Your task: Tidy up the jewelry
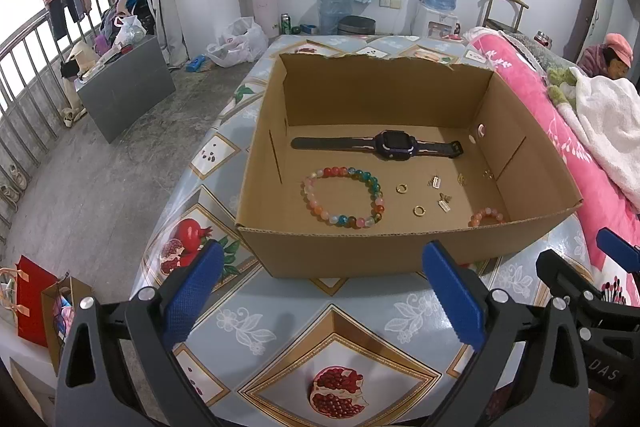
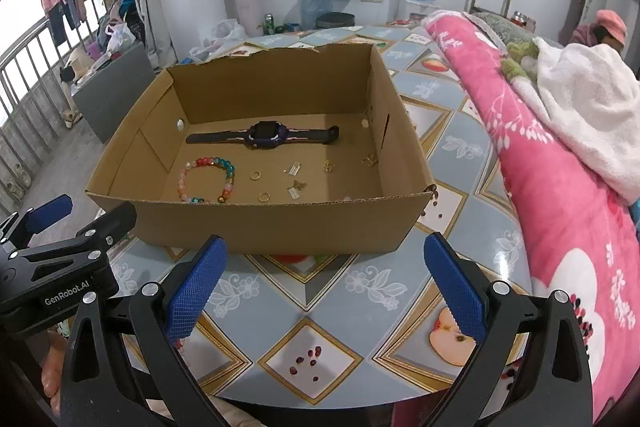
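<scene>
We're holding the left gripper (image 1: 324, 291) low over the table (image 1: 280, 331), its blue pads (image 1: 192, 291) spread wide with nothing between them. The right gripper (image 2: 326, 287) is hovering just beside it, jaws likewise parted and empty — both are sitting short of the near wall of the cardboard box (image 1: 372, 251). Inside the box, we're looking at the jewelry laid out on the floor: a dark watch (image 1: 390, 145) is lying flat along the back, a multicoloured bead bracelet (image 1: 344, 197) is resting toward the left, and two gold rings (image 1: 401, 188) are lying near it. Small charms (image 1: 436, 181) are scattered toward the right, and an orange bead bracelet (image 1: 486, 217) is tucked against the near wall. A pink blanket (image 2: 540, 155) is piled along the table's right side.
</scene>
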The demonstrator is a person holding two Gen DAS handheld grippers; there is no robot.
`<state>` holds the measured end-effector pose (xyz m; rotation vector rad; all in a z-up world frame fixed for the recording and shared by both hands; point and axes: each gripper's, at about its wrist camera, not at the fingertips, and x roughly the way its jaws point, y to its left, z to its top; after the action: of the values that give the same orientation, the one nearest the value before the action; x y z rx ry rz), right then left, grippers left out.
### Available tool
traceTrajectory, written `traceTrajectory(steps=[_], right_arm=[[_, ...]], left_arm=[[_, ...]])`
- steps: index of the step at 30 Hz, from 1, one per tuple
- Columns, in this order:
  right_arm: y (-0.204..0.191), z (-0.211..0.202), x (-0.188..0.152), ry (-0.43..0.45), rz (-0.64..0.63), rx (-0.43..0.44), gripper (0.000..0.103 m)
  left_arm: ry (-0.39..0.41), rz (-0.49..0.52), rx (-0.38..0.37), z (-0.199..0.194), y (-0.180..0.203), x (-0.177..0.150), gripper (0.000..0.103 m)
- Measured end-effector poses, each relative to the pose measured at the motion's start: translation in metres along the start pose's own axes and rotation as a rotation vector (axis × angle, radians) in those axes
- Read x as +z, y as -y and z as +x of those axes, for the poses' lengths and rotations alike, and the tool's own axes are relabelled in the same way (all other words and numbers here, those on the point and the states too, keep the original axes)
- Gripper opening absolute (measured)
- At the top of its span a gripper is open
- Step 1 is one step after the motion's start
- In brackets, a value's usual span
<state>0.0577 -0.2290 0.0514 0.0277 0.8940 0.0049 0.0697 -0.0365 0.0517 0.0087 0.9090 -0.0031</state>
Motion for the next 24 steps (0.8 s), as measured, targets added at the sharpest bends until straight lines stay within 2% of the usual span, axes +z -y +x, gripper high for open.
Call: traceTrajectory(steps=[24], right_arm=[[-0.0027,0.0005,-0.0006,0.0,-0.001,0.003,0.095]], left_arm=[[0.001,0.001,-0.001,-0.0005,0.0004,0.0004,0.097]])
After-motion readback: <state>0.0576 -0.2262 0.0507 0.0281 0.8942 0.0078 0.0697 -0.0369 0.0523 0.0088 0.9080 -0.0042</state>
